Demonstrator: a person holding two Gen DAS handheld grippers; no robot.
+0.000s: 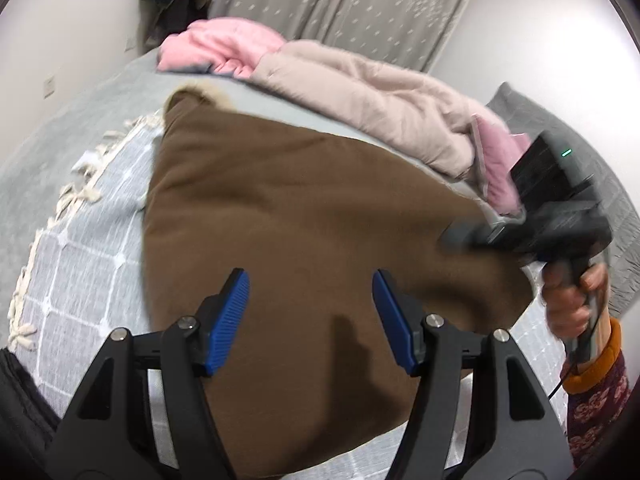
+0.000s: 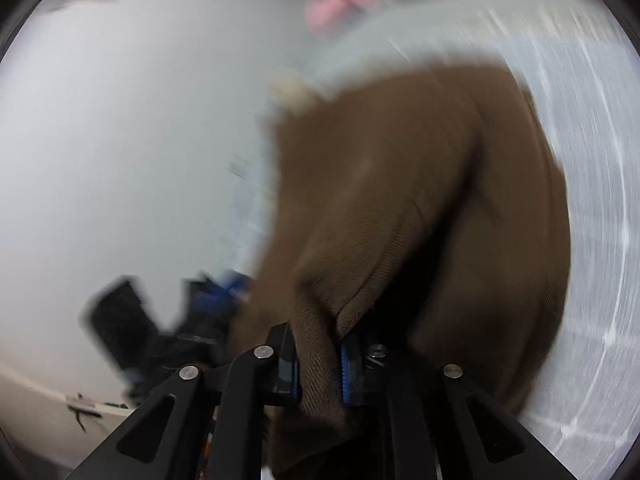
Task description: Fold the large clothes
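Brown garment (image 2: 420, 208) pinched in right gripper (image 2: 320, 368), left gripper (image 1: 310, 320) agape

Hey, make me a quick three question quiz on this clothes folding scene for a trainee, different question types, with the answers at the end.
1. True or false: the right gripper is shut on the brown garment.
2. Multiple choice: the left gripper is A) clamped on a pink garment, B) open above the brown garment, C) shut and empty.
3. Fill in: behind the brown garment on the bed lie a beige quilted coat and a ____ garment.

Key: 1 true; 2 B; 3 pink.
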